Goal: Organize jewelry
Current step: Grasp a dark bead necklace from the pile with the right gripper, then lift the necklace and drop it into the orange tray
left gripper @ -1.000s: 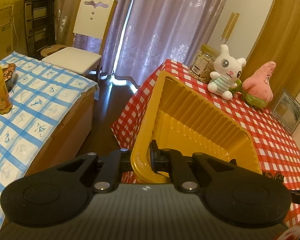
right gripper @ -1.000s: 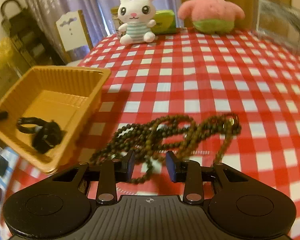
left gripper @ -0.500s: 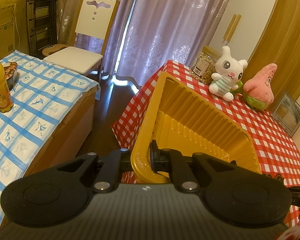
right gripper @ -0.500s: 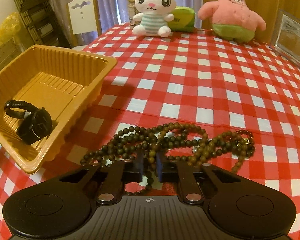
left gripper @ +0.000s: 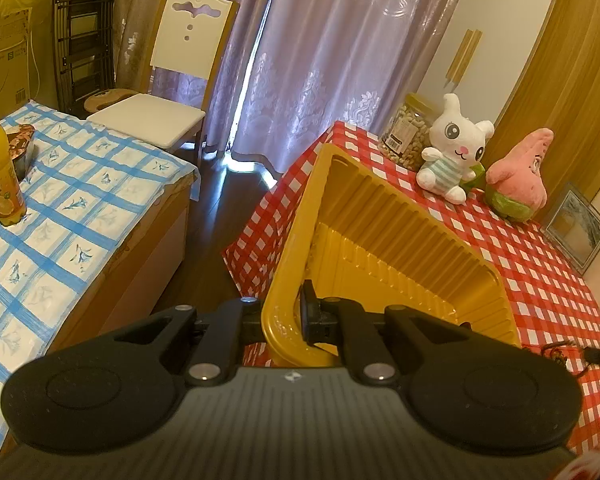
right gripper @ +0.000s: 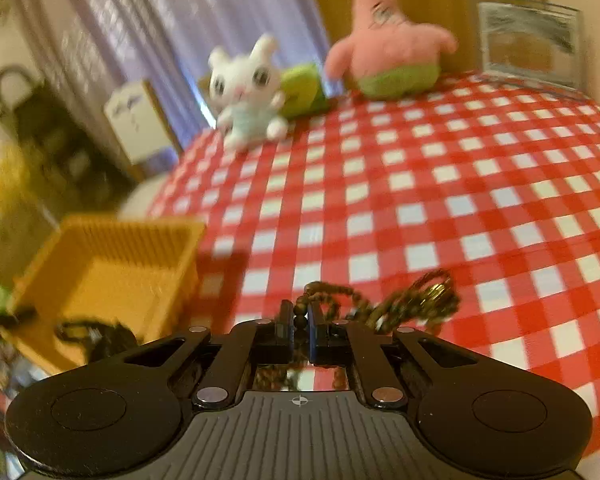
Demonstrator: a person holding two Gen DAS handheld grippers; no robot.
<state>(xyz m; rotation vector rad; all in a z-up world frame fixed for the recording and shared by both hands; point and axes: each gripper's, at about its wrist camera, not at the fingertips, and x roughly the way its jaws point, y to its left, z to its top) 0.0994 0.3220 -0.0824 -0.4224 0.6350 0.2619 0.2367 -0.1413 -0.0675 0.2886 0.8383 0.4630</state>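
Observation:
In the left wrist view my left gripper (left gripper: 285,322) is shut on the near rim of a ribbed yellow tray (left gripper: 384,240), which tilts at the corner of the red checked table (left gripper: 540,280). In the blurred right wrist view my right gripper (right gripper: 299,322) is shut on a brown bead necklace (right gripper: 416,300). Strands are pinched between the pads and the rest trails to the right over the cloth. The yellow tray (right gripper: 112,268) lies to the left with a black watch (right gripper: 96,336) inside it. A bit of the necklace (left gripper: 556,354) also shows at the left view's right edge.
A white bunny toy (left gripper: 456,152), a pink star toy (left gripper: 520,180), a nut jar (left gripper: 406,136) and a picture frame (left gripper: 578,228) stand along the table's back. Left of a floor gap is a blue checked table (left gripper: 60,220) with a juice bottle (left gripper: 0,176), and a white chair (left gripper: 168,96).
My right gripper closed on the necklace and rose with it, rolling as it went; the beads lifted off the cloth. My left gripper and the tray kept still.

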